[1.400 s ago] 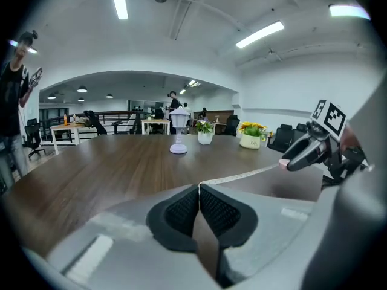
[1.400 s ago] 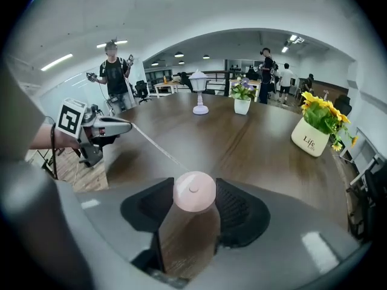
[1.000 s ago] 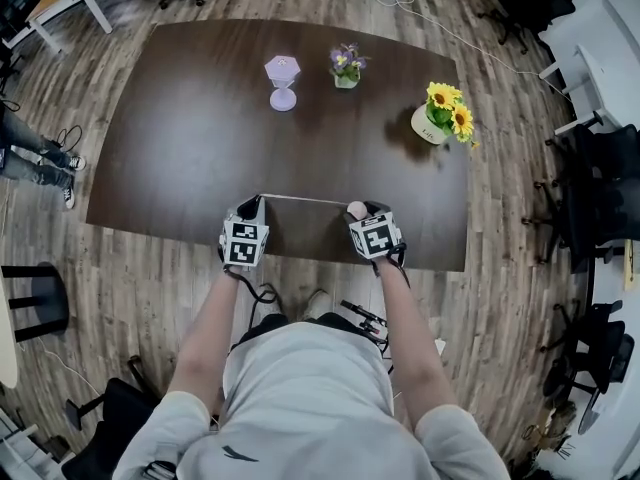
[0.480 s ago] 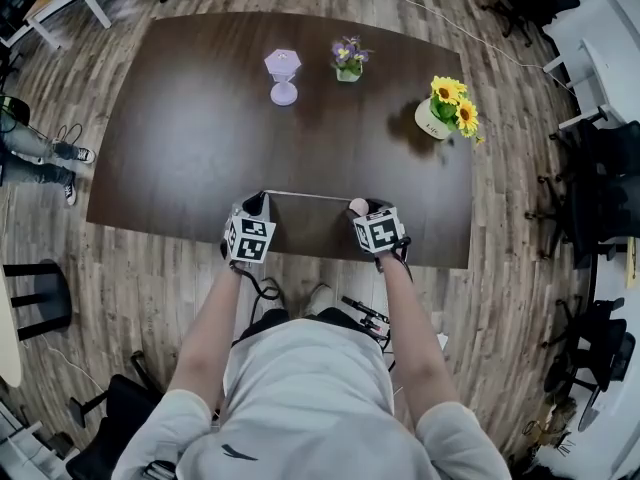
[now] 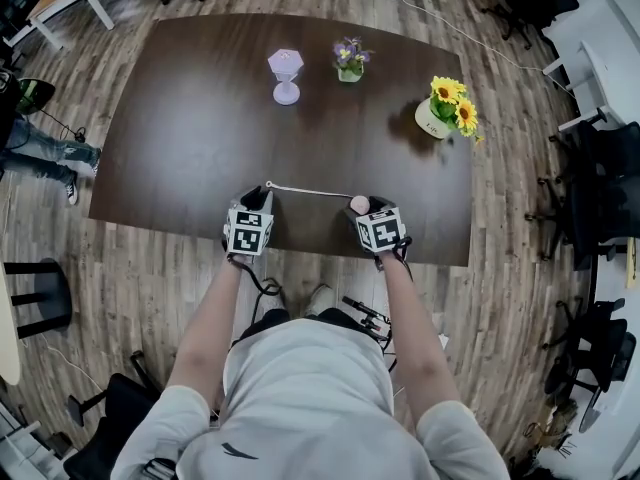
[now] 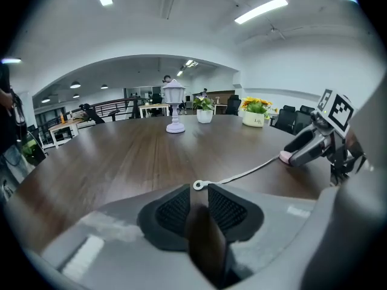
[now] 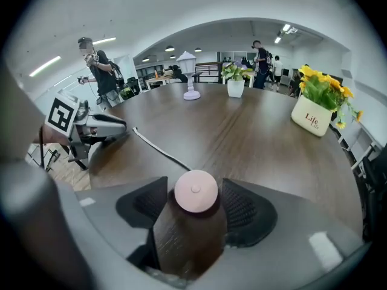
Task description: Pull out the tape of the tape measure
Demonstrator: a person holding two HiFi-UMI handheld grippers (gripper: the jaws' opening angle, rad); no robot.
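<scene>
The pink round tape measure point(image 7: 196, 191) rests on the table between the jaws of my right gripper point(image 7: 195, 183). Those jaws are opening, and thin gaps show on both sides of the case. Its white tape point(image 5: 305, 190) lies pulled out leftward across the table's near part. The tape ends in a small ring point(image 6: 198, 185), which lies on the wood just past the tips of my left gripper point(image 6: 199, 193). The left jaws are opening with nothing between them. In the head view the left gripper point(image 5: 258, 195) and the right gripper point(image 5: 362, 206) sit side by side near the front edge.
A lavender lantern ornament point(image 5: 286, 76), a small pot of purple flowers point(image 5: 348, 62) and a white pot of sunflowers point(image 5: 442, 113) stand at the far side of the dark table point(image 5: 180, 138). A person's legs point(image 5: 40, 153) are at the left, office chairs at the right.
My left gripper has let go of the tape's end, which now lies loose on the table just ahead of it. Both grippers' jaws stand wider than before.
</scene>
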